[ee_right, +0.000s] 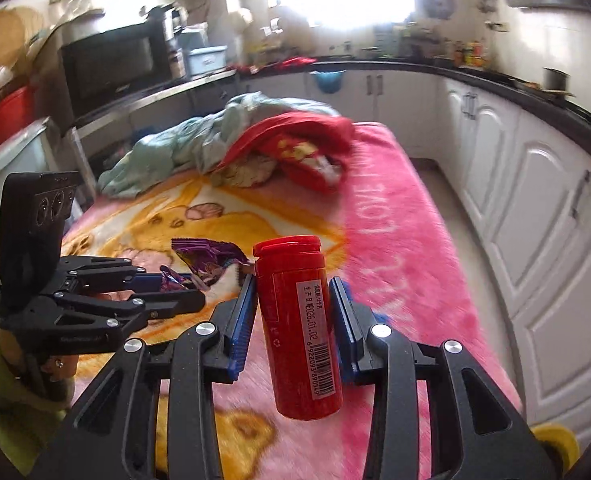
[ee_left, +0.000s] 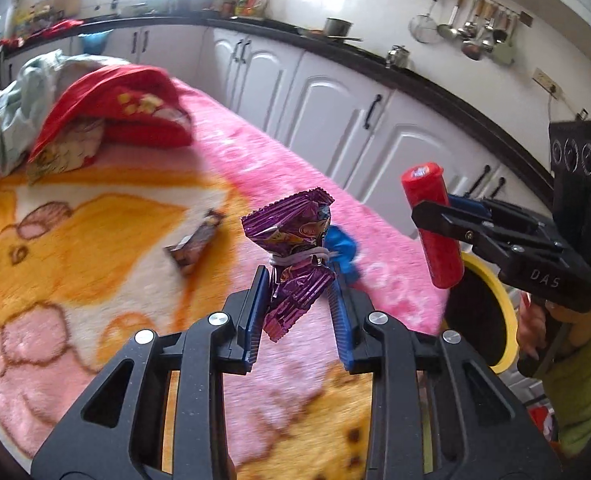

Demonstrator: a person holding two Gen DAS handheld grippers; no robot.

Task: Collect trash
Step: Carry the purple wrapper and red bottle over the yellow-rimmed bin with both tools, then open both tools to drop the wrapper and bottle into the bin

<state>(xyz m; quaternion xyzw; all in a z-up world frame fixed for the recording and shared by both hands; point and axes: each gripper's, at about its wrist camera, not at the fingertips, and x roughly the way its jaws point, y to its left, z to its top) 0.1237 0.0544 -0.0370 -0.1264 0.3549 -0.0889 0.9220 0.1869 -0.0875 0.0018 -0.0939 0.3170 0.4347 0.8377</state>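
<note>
The left gripper [ee_left: 299,280] is clenched on a crumpled purple foil wrapper [ee_left: 295,256], tied round its middle with a pale band, and holds it above the pink and orange blanket [ee_left: 95,240]. The right gripper [ee_right: 291,292] grasps a red plastic canister [ee_right: 297,332] between its blue pads [ee_right: 241,320], upright with a slight tilt, its barcode label facing the camera. Seen from the left wrist, that canister sits to the right of the wrapper, out past the blanket's right edge and above a yellow-rimmed bin [ee_left: 499,320] beside the bed.

Just behind the wrapper, something blue [ee_left: 341,252] lies on the blanket. To the wrapper's left, a small dark snack wrapper [ee_left: 195,244] lies flat on the orange pattern, blurred. Further back from the wrapper, a red garment [ee_left: 123,108] is heaped on a pale blue-green cloth [ee_left: 11,120] at the blanket's far end. Beyond that, white cabinets [ee_left: 327,108] under a black countertop [ee_left: 375,56] run along the wall, with utensils [ee_left: 475,28] hanging above.
</note>
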